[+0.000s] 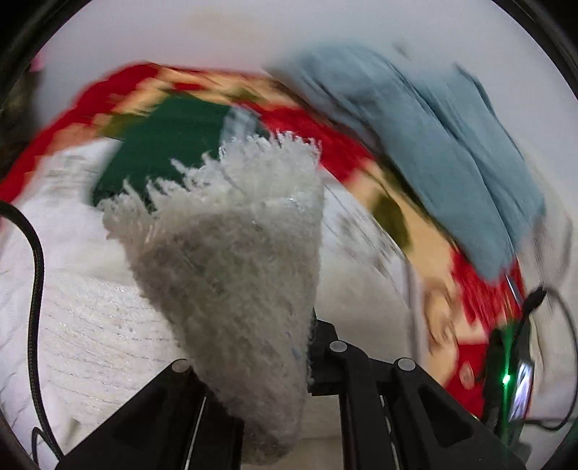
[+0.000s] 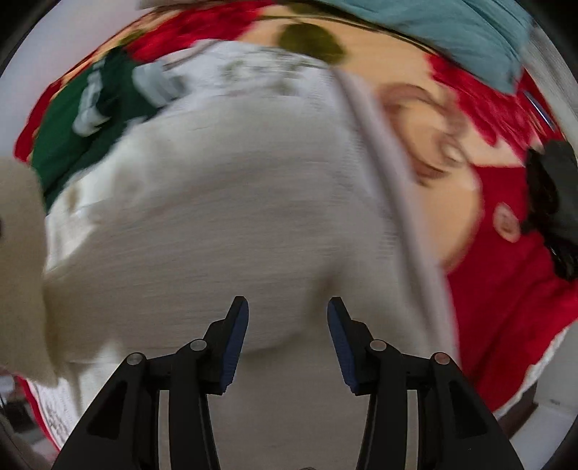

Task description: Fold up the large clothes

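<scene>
The left claw (image 1: 253, 361) is clamped on the white knit's (image 2: 224, 202) fringed corner (image 1: 231, 224), lifting it to fold, while the right claw (image 2: 288, 340), jaws apart, hovers over the cloth.

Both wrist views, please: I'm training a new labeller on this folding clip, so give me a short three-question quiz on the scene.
1. True or false: the left gripper is clamped on a fringed white knit.
2. The right gripper is: A) shut on the blue garment; B) open and empty above the white cloth; C) out of view.
3. Fill in: the clothes lie on a patterned ____ bedspread.

Key: 1 true; 2 B; 3 red.
</scene>
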`<state>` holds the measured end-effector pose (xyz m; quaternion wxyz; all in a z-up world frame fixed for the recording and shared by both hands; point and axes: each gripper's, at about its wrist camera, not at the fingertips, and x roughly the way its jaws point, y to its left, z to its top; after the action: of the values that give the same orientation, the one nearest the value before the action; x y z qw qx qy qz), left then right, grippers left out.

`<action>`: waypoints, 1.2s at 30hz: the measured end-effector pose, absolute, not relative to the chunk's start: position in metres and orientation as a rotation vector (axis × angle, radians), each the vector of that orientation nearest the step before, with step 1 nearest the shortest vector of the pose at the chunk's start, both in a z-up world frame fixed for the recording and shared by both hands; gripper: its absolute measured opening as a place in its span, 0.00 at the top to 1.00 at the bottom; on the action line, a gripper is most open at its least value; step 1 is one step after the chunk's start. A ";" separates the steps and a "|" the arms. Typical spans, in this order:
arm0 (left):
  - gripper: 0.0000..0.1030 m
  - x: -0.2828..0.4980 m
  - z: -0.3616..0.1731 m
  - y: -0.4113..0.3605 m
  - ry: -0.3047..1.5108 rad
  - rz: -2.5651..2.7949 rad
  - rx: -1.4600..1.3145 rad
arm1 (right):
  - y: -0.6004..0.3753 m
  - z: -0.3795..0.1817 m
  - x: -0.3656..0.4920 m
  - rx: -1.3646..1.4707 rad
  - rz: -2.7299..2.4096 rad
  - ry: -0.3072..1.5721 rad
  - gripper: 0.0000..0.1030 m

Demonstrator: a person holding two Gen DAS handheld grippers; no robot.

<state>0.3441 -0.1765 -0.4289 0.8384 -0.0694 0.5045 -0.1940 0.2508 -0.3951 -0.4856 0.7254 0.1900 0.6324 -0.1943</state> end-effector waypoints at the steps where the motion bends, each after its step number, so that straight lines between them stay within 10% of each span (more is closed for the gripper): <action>1: 0.88 0.345 -0.437 -0.191 1.099 -0.427 -0.128 | -0.403 -0.488 0.250 0.427 -0.439 1.398 0.54; 4: 0.80 0.341 -0.463 -0.224 1.169 -0.430 -0.041 | -0.446 -0.495 0.228 0.462 -0.476 1.411 0.54; 8: 0.12 0.334 -0.470 -0.234 1.210 -0.426 -0.028 | -0.471 -0.499 0.216 0.519 -0.480 1.409 0.53; 18: 0.12 0.321 -0.430 -0.128 1.155 -0.153 -0.102 | -0.478 -0.475 0.217 0.759 -0.295 1.308 0.53; 26: 0.12 0.341 -0.497 -0.053 1.297 0.169 -0.017 | -0.422 -0.523 0.298 0.769 -0.026 1.452 0.54; 28: 0.12 0.342 -0.498 -0.046 1.303 0.175 -0.039 | -0.409 -0.539 0.310 0.768 0.020 1.498 0.92; 36: 0.12 0.310 -0.492 -0.029 1.337 0.178 -0.007 | -0.423 -0.535 0.312 0.691 -0.178 1.497 0.91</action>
<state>0.3104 -0.0286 -0.4920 0.7810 -0.0033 0.6190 0.0823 0.3125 -0.4225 -0.5352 0.6755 0.3074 0.6656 -0.0791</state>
